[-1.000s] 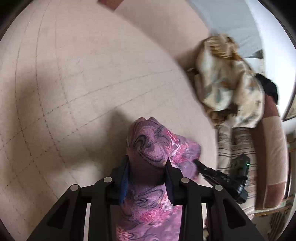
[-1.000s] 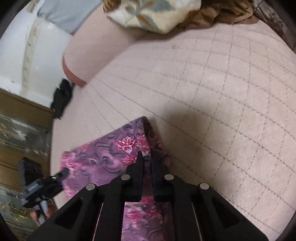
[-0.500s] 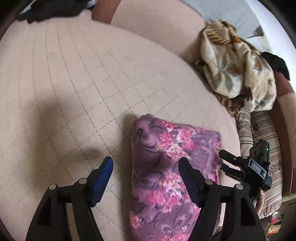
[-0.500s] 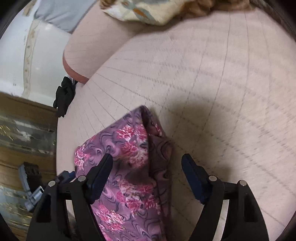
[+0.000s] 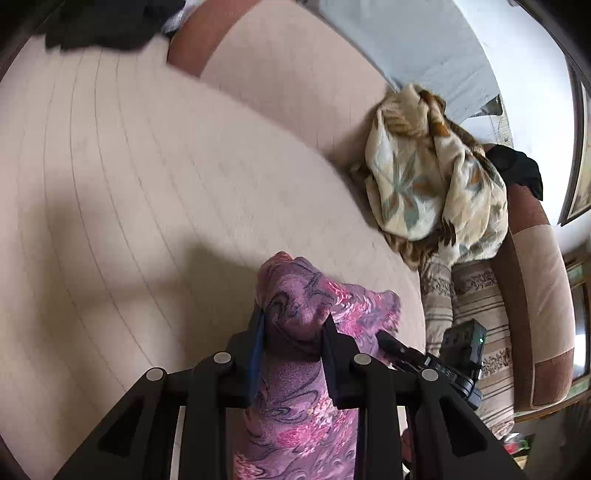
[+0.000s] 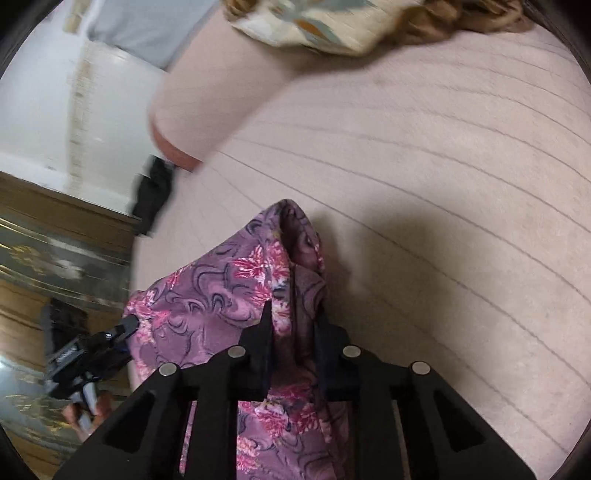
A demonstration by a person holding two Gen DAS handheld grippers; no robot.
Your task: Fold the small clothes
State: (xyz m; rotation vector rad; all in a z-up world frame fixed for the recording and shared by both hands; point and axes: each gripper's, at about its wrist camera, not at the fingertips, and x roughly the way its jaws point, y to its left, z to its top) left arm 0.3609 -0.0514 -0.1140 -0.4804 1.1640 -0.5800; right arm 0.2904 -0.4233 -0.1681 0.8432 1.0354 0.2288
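A purple garment with pink flowers [image 5: 362, 306] lies on the beige quilted sofa seat [image 5: 147, 184]. My left gripper [image 5: 292, 317] is closing its jaws on a bunched fold at the garment's left edge, and the pads press the cloth, which rises in a peak. In the right wrist view the same garment [image 6: 221, 288] is pinched at its right edge by my right gripper [image 6: 293, 312], whose jaws are also closing with folded cloth between them. Each gripper shows small in the other's view, at the garment's far side.
A cream leaf-patterned blanket [image 5: 424, 177] is heaped against the sofa back [image 5: 295, 74]. A striped cushion [image 5: 476, 306] and a black cloth [image 5: 521, 170] lie to the right. Dark clothing [image 5: 103, 22] sits at the far left of the seat.
Both grippers let go of the garment, stood open over it as it lay flat, then closed on its edges again. The cloth is now bunched and raised off the seat.
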